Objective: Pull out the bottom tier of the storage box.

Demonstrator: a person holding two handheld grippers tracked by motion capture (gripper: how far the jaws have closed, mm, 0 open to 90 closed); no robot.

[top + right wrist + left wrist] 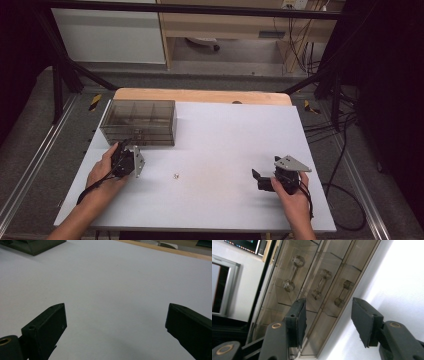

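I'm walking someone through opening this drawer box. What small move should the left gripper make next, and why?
Probably ease the left gripper forward toward the smoky clear drawer box until one drawer handle sits between its jaws, then close. The jaws stand apart with nothing between them, the handles lie just beyond the tips, and the right gripper rests open, far off on the white table.

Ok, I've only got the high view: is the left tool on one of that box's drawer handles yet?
Observer: No. In the left gripper view the left tool stands short of the box, with nothing between its pads.
Operator: How many handles?
Observer: Three clear handles, dumbbell-shaped, side by side.
Operator: And the right tool?
Observer: In the right gripper view the right tool is wide open over the bare white table.
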